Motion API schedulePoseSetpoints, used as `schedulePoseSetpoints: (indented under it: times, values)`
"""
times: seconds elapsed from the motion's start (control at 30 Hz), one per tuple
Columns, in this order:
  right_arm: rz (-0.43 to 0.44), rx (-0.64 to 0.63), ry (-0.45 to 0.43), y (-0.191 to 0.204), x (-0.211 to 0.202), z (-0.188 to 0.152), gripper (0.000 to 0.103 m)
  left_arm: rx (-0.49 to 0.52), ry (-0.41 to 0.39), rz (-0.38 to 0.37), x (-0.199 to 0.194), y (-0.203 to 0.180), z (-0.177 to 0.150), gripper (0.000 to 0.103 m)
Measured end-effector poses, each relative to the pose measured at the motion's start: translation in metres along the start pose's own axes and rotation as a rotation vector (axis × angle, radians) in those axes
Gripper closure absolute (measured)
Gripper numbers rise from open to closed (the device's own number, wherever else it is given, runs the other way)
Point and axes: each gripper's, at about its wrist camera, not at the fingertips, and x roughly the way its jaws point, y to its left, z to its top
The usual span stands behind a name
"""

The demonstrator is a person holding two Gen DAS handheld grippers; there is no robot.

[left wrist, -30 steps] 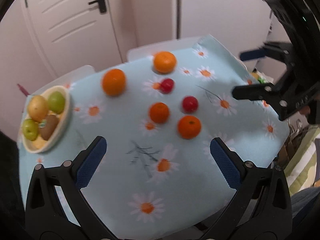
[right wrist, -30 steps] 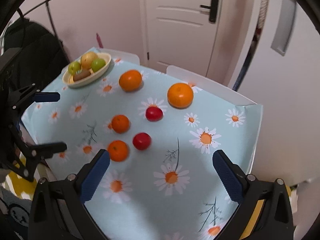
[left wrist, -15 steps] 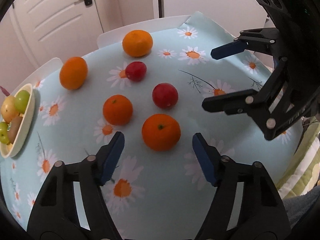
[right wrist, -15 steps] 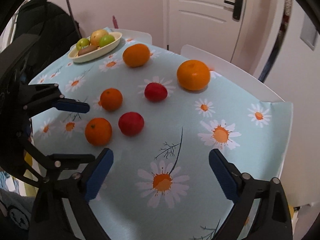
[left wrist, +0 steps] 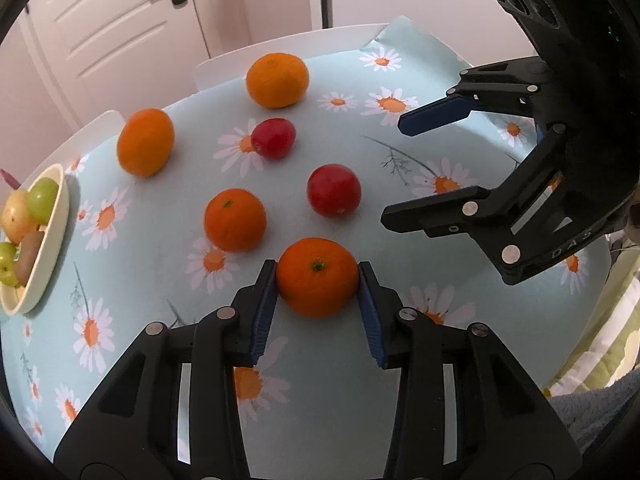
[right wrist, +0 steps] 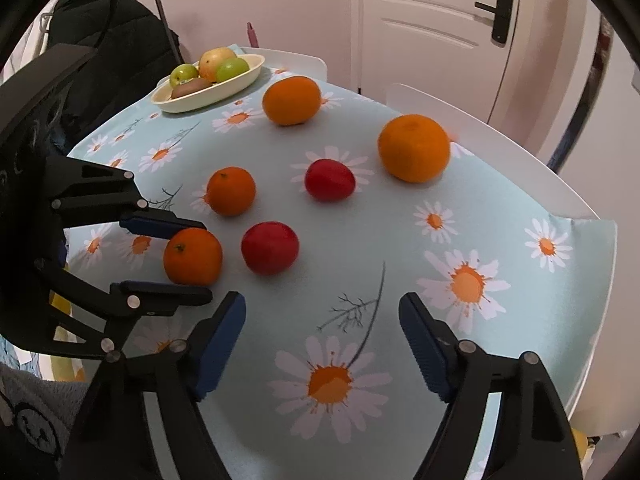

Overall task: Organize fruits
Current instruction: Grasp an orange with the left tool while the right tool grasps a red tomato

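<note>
My left gripper (left wrist: 319,285) is shut on a small orange (left wrist: 317,270) that rests on the daisy tablecloth; both blue pads press its sides, as the right wrist view confirms (right wrist: 193,256). My right gripper (right wrist: 322,316) hovers over bare cloth with its jaws closing and nothing between them. A red fruit (right wrist: 270,253) lies just ahead of it to the left. Loose on the cloth are a second small orange (left wrist: 235,219), another red fruit (left wrist: 274,138) and two large oranges (left wrist: 146,142) (left wrist: 277,80). A cream bowl (left wrist: 56,240) at the far left holds green fruits, a yellow one and a kiwi.
White chair backs (right wrist: 460,120) stand behind the table's far edge, with a white door (right wrist: 440,20) beyond. A dark bag (right wrist: 120,40) hangs near the bowl. The cloth's right edge (right wrist: 608,280) drops off close to my right gripper.
The left gripper came down over the nearest small orange and closed on it. The right gripper sank toward the cloth and its jaws narrowed.
</note>
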Motion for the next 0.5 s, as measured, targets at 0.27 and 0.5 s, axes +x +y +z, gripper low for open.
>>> schedulePoseSetpoints:
  times: [0.27,0.5]
  values:
    - [0.028,-0.031,0.004,0.008,0.012,0.01,0.04,-0.027,0.014,0.017,-0.004,0.014,-0.009,0.06]
    - [0.032,-0.058,0.0,0.016,0.019,0.015,0.044,-0.049,0.014,0.028,-0.006,0.024,-0.012,0.06]
